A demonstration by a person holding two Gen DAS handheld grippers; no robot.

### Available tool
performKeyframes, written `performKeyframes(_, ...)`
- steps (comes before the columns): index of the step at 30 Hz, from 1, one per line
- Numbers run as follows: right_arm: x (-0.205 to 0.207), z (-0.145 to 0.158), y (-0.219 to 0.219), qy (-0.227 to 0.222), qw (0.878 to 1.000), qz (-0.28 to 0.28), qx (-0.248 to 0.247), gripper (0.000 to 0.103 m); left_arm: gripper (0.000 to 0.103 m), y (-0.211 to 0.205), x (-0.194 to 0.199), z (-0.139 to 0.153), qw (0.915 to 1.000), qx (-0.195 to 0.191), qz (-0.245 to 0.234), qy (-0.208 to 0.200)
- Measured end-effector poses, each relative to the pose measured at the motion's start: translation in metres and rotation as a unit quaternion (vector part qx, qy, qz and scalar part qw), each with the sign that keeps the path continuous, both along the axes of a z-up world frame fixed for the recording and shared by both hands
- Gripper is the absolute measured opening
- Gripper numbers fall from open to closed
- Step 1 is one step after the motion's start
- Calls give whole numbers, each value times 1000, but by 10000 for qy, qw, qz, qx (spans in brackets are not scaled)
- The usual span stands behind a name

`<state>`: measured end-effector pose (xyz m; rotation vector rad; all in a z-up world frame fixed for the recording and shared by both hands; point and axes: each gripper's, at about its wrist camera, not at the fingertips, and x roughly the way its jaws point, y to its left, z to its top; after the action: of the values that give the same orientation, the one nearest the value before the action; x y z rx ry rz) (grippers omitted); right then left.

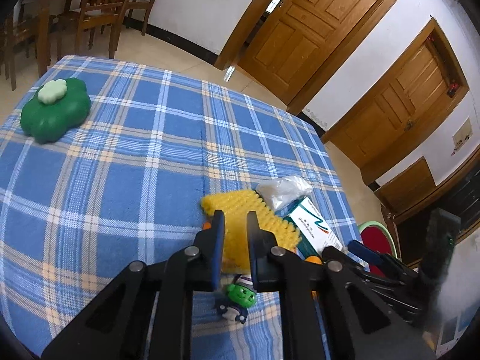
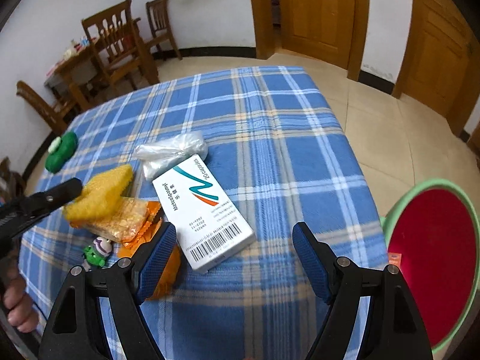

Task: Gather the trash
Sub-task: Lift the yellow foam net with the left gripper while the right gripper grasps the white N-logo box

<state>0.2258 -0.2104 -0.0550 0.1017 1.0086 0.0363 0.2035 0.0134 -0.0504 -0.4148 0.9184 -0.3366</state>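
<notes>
- lying flat near the table's right edge, a white medicine box (image 2: 203,213) runs its long axis diagonally in the right wrist view: barcode end toward the camera, "20 capsules" end toward the far side of the blue plaid tablecloth (image 2: 270,114).
- crumpled clear plastic bag (image 2: 172,151) touches the box's far end.
- yellow foam fruit net (image 2: 100,193) sits left of the box, on top of an orange snack wrapper (image 2: 136,220); in the left wrist view the net's long axis slants from upper left to lower right.
- left gripper (image 1: 235,219): jaws drawn nearly together, pinching the yellow net between the pads; the net appears raised off the wrapper at the gripped end.
- right gripper (image 2: 234,253): jaws spread wide, nothing between them; it hangs over the cloth just beside the box's barcode end, left pad over the orange wrapper.
- small green toy figure (image 2: 97,253) lies on the cloth beside the wrapper.
- green clover-shaped container (image 1: 55,109) sits well apart, at the far left.
- red-lined bin with green rim (image 2: 432,258) stands off the table's right edge.
</notes>
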Motion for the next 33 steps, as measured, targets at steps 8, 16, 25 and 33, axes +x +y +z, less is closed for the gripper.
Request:
performKeyframes(8, 10, -9, 4, 107, 9999, 54, 57, 81, 15, -9, 2, 2, 9999, -10, -108, 34)
performKeyframes(16, -5, -7, -22, -22, 9990, -347, 267, 37, 48, -26, 11, -1, 9995, 292, -124, 75)
performKeyframes(25, -24, -3, -51, -92, 9960, -581, 666, 36, 60, -36, 22, -17, 9977, 585, 127, 322)
performKeyframes(33, -23, 4, -54, -240, 9975, -440, 507, 56, 42, -44, 28, -20, 9988, 248, 6, 422)
